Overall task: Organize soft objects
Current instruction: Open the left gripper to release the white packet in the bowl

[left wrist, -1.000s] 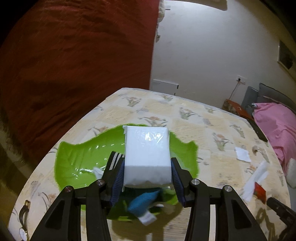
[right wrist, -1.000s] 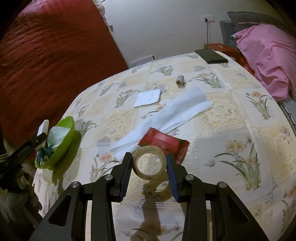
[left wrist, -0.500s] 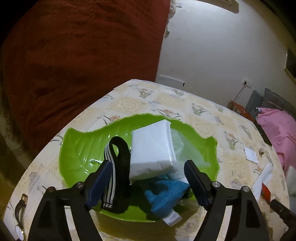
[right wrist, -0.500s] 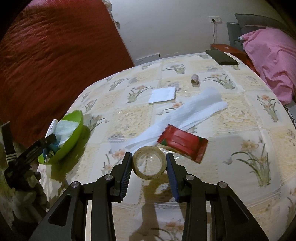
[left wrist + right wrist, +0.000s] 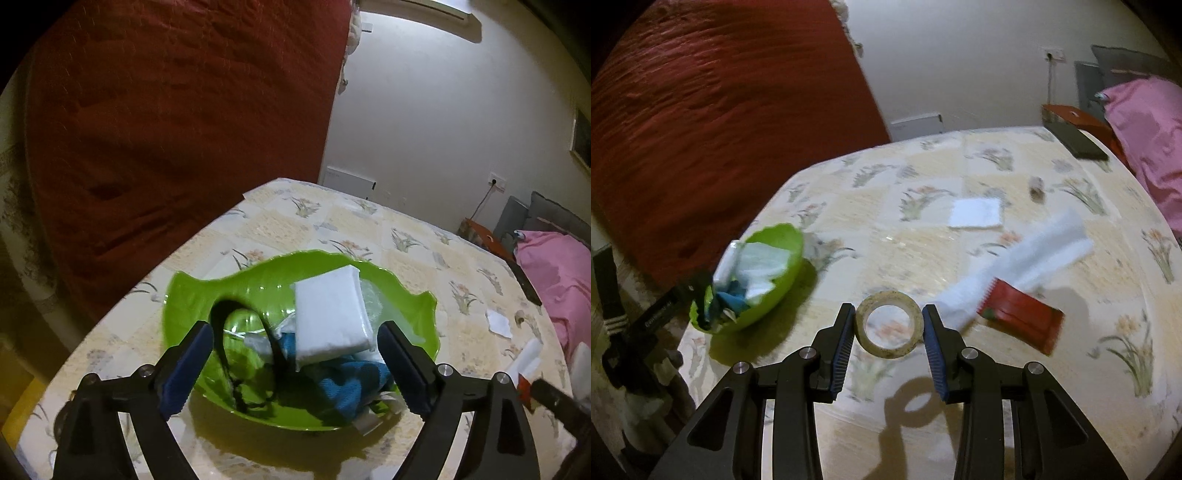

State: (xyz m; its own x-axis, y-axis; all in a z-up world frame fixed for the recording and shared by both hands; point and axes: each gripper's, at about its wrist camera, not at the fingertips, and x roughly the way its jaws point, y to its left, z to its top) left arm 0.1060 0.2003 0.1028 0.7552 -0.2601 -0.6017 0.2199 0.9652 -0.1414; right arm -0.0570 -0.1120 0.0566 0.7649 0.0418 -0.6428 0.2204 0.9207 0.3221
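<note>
With the left gripper (image 5: 295,354) spread empty above the pack (image 5: 332,317) in the bowl (image 5: 207,291), the right gripper (image 5: 888,325), pinching the tape (image 5: 887,324), should carry it toward the bowl at ten o'clock, releasing low over the pile.

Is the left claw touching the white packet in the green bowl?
Apart. The left wrist view shows the left claw open, with visible gaps between both fingers and the white packet lying in the green bowl.
</note>
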